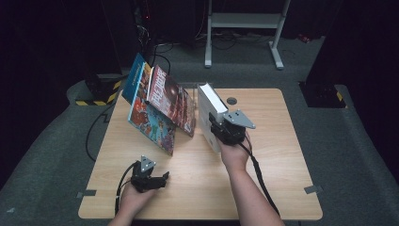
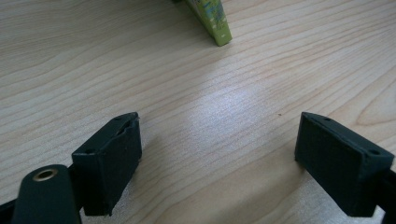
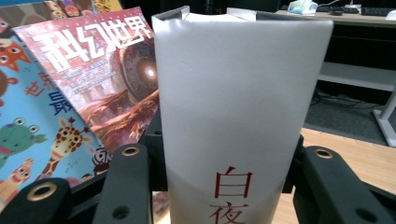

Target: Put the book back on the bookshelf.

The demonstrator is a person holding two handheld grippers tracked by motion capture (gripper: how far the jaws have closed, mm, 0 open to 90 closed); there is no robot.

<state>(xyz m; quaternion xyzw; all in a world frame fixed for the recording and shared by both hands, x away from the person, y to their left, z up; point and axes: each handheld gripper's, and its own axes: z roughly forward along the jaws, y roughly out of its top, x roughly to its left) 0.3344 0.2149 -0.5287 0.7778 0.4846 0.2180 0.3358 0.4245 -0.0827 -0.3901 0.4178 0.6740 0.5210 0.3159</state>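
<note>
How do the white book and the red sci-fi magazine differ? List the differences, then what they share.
Cover: the white book is plain white with a few red characters; the red magazine has busy artwork and large white characters.
Thickness: in the high view the white book shows a thick block of pages; the magazine looks thin.
Support: the white book stands clamped in the right gripper; the magazine leans tilted against other books, untouched.
Shared: both carry Chinese titles.

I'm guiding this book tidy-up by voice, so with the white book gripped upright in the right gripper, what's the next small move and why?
Probably carry the white book leftward to lean against the red magazine. The right gripper clamps it upright, apart from the slanted stack, while the left gripper rests open on the table.
</note>
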